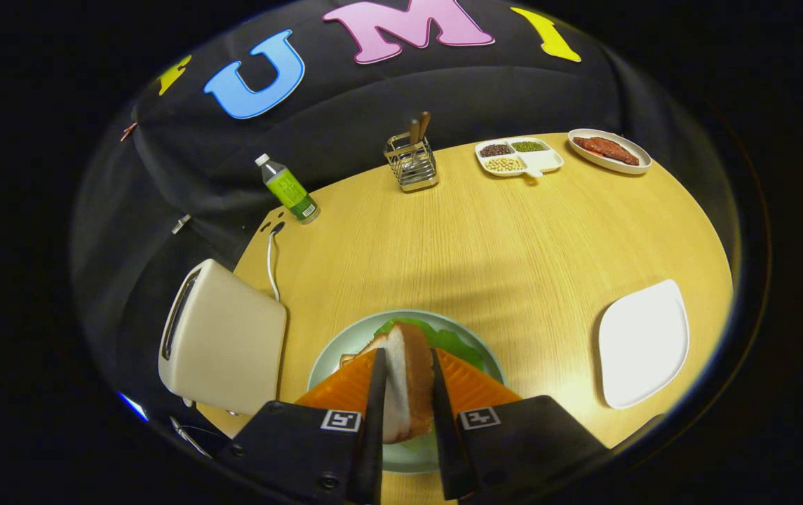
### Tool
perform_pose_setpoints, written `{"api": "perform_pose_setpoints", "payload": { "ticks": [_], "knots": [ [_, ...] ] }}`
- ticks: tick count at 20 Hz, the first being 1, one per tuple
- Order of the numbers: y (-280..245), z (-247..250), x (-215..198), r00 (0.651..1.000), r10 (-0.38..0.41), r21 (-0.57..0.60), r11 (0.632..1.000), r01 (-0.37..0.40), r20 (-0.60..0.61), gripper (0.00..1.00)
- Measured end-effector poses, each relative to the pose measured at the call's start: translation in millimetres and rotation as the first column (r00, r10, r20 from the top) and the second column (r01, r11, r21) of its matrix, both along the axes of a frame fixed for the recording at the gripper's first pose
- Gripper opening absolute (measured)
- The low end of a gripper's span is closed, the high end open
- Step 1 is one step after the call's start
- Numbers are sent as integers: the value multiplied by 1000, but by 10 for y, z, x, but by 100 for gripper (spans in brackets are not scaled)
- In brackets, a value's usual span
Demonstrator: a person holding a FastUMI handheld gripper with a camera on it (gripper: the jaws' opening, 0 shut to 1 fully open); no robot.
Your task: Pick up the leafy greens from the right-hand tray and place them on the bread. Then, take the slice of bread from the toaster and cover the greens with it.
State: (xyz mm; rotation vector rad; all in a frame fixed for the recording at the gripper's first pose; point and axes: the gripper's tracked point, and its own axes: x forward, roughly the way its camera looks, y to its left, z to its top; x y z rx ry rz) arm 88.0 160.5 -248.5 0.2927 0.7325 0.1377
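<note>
My gripper is shut on a slice of bread, which stands on edge between the two orange fingers. Directly under it lies a pale green plate. On that plate the leafy greens peek out beyond the held slice, and a bit of another bread slice shows at the left finger. The cream toaster stands to the left of the plate, its slot facing away. An empty white tray rests on the table to the right.
At the table's far side stand a wire utensil holder, a green-labelled bottle, a divided dish of beans and an oval plate with meat. The toaster's white cord runs toward the back edge.
</note>
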Motion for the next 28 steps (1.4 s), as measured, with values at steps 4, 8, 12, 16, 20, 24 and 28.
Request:
{"api": "perform_pose_setpoints", "payload": {
  "ticks": [4, 8, 12, 16, 20, 24, 28],
  "knots": [
    [-184, 34, 6, 1000, -18, -64, 998, 19, 26, 72],
    [-312, 254, 14, 995, -68, -48, 996, 71, 72, 99],
    [-571, 693, -43, 980, -119, -95, 986, 136, 161, 99],
    [-992, 1370, -124, 934, -147, -167, 963, 210, 325, 99],
    [-1336, 2077, -205, 866, -159, -187, 943, 276, 474, 99],
    [-1604, 2686, -382, 788, -138, -217, 920, 326, 600, 99],
    [-1836, 3072, -616, 733, -121, -226, 906, 357, 670, 98]
  ]
}}
